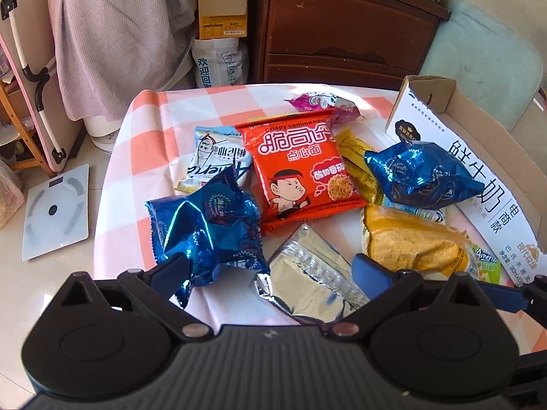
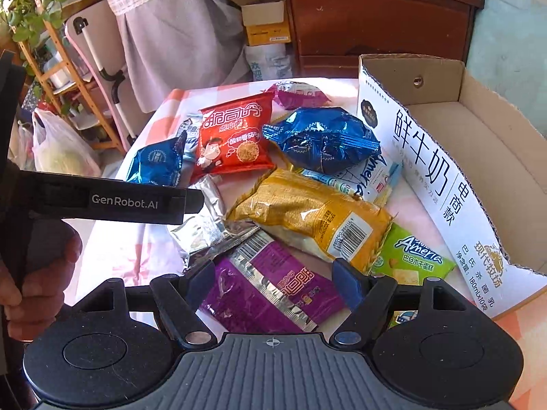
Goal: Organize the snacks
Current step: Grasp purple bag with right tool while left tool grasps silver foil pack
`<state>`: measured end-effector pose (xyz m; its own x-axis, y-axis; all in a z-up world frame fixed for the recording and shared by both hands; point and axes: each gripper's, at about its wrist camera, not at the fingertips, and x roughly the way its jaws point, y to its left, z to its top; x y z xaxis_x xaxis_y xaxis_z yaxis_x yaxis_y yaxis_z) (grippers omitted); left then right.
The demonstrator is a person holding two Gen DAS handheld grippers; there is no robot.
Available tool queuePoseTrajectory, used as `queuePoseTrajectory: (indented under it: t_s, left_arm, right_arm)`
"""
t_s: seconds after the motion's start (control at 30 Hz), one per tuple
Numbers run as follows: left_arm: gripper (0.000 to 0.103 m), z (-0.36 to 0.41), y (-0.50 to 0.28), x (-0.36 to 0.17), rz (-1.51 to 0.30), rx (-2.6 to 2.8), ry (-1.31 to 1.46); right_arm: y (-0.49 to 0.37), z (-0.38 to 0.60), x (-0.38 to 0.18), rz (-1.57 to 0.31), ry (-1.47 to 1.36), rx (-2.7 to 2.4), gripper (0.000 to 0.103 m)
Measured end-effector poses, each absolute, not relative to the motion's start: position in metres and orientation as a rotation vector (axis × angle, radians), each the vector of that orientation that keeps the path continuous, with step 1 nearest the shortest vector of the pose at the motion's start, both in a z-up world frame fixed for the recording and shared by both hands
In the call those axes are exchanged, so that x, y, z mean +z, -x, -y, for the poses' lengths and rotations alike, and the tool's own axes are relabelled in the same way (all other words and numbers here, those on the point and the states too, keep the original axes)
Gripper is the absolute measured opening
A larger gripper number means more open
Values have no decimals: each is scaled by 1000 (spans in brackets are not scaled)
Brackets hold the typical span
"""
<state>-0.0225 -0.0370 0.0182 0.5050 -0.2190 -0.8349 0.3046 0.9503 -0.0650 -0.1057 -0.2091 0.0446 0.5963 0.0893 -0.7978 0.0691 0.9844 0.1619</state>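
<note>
Both claws spread wide over the snack pile, nothing gripped.

The right claw (image 2: pixel 273 283) straddles a purple packet (image 2: pixel 273 290) on the counter (image 1: pixel 143 130); the left claw (image 1: pixel 273 270) hovers empty above a silver pouch (image 1: pixel 307 273). Best to pinch a packet's sealed edge, then carry it to the milk carton box (image 2: pixel 478 143) just beside. Readable: "Crispy commander" on the red noodle packet (image 1: pixel 294 171), "GenRobot.AI", "Ameria".
</note>
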Motion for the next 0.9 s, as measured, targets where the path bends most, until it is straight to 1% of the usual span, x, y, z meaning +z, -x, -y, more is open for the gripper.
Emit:
queuePoseTrajectory:
  t_s: [0.17, 0.27, 0.43, 0.6, 0.73, 0.8, 0.9]
  left_arm:
    - [102, 50, 30, 10, -968, -260, -197]
    - [102, 40, 33, 13, -986, -267, -195]
    - [102, 19, 35, 13, -1008, -227, -239]
    - [101, 8, 34, 21, -1017, -269, -145]
    - [101, 16, 29, 17, -1074, -289, -48]
    - [101, 24, 29, 12, -1093, -270, -35]
    - [102, 33, 29, 9, -1088, -240, -45]
  right_arm:
    - [101, 205, 32, -990, -178, 28, 77]
    - [106, 197, 31, -1007, -143, 71, 83]
    - [116, 183, 30, -1044, -108, 160, 84]
    - [120, 171, 30, -1045, -48, 178, 84]
    - [113, 168, 27, -1040, -39, 170, 86]
    - [110, 166, 24, -1041, -21, 167, 88]
    - [109, 162, 17, -1048, 1, 154, 88]
